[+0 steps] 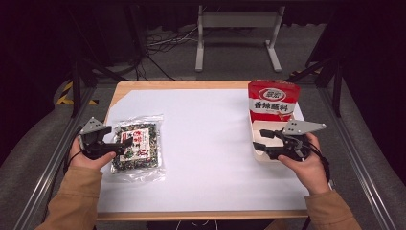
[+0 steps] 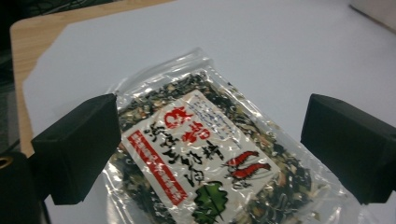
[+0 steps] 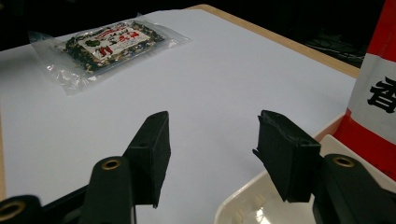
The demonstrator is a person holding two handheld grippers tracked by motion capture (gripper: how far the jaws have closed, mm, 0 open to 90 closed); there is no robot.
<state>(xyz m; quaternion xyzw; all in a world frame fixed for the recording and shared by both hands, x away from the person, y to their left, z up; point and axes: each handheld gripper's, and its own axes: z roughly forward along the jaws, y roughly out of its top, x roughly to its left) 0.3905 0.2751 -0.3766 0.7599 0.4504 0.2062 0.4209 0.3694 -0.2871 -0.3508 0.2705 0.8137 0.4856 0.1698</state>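
A clear packet of dried seaweed (image 1: 141,146) with a red and white label lies flat at the left of the white sheet. My left gripper (image 1: 125,143) hovers over its left edge. In the left gripper view the packet (image 2: 201,154) lies below and between the wide-open jaws of my left gripper (image 2: 212,109), which do not touch it. A red and white bag (image 1: 273,98) stands upright in a white tray (image 1: 258,154) at the right. My right gripper (image 1: 259,140) is open at the tray, with nothing between its jaws. In the right gripper view my right gripper (image 3: 215,123) has one jaw above the tray's rim (image 3: 233,205).
The white sheet (image 1: 206,134) covers most of the wooden table (image 1: 182,85). Metal rails run along both sides of the table. A white frame stand (image 1: 237,28) and cables lie on the floor behind it. In the right gripper view the packet (image 3: 112,44) lies far off.
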